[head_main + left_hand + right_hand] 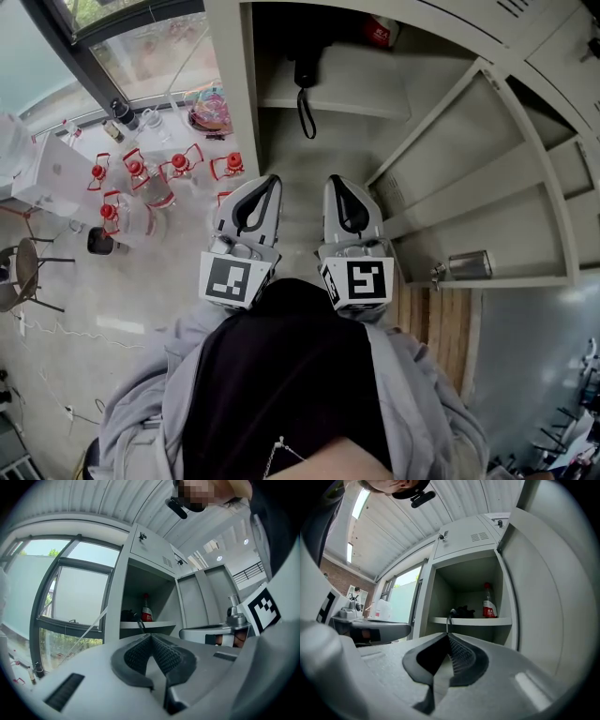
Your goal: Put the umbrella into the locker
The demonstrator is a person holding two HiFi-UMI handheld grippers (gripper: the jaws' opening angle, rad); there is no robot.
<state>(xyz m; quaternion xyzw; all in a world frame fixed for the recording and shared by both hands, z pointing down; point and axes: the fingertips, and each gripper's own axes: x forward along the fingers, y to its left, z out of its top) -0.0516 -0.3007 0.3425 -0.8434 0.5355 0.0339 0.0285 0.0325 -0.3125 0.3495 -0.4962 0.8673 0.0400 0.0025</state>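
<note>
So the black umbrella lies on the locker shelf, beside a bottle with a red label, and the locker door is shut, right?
Not quite: the locker door stands open, not shut. The right gripper view shows it swung aside, with the black umbrella lying on the shelf beside the bottle with the red label.

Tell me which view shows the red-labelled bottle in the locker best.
The right gripper view: the bottle stands whole on the shelf. The left gripper view shows it smaller; the head view only a red patch.
</note>
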